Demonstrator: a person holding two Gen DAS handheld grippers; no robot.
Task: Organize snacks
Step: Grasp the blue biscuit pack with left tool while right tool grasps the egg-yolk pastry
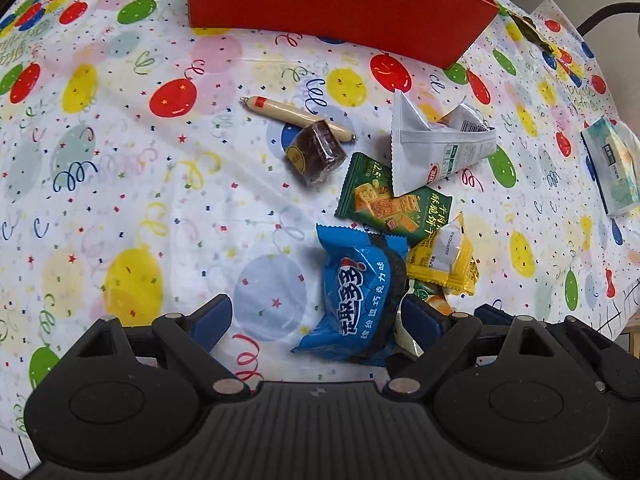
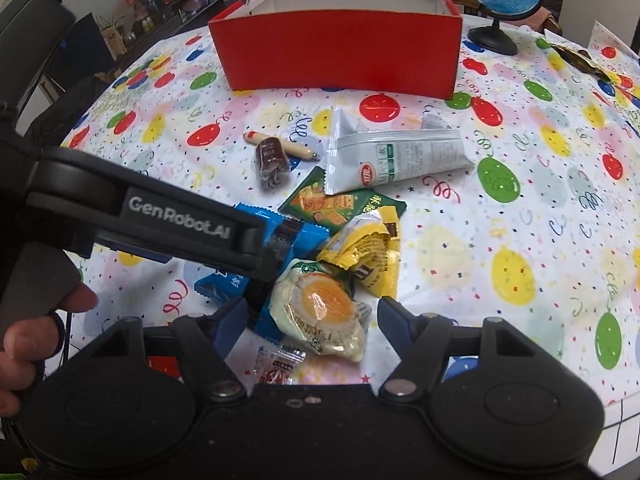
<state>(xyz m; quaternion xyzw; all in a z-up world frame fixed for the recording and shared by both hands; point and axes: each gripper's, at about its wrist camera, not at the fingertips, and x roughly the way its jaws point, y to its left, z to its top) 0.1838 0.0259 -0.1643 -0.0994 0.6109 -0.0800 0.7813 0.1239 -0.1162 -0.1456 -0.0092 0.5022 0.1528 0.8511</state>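
Left claw (image 1: 316, 320) gapes wide around the blue snack packet (image 1: 356, 292), pads apart from it; right claw (image 2: 308, 320) stands half-wide around the pale egg-yolk pastry (image 2: 320, 312) on the counter (image 2: 520, 208), red box (image 2: 340, 52) far ahead

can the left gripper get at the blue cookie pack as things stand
Probably yes. The blue cookie pack already lies between the open fingers of the left gripper, its top bare. Its right edge crowds the yellow packet and the right gripper works close beside, so closing may nudge them.
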